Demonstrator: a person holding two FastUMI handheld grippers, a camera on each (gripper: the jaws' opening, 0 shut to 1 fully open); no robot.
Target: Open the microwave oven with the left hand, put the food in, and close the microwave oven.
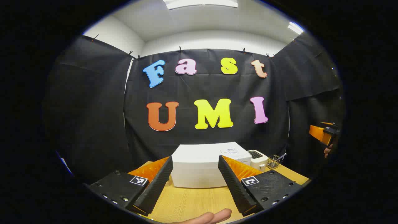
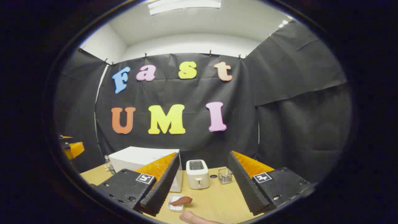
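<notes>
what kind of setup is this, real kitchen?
Likely a staged recording booth, not a real kitchen: black cloth wall pinned up around a wooden table holding a white microwave oven and a toaster.

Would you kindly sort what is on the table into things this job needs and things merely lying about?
Needed: microwave, food on its small tray, left hand-held gripper.
Lying about: toaster, wire basket, glass holder, bottle.
</notes>
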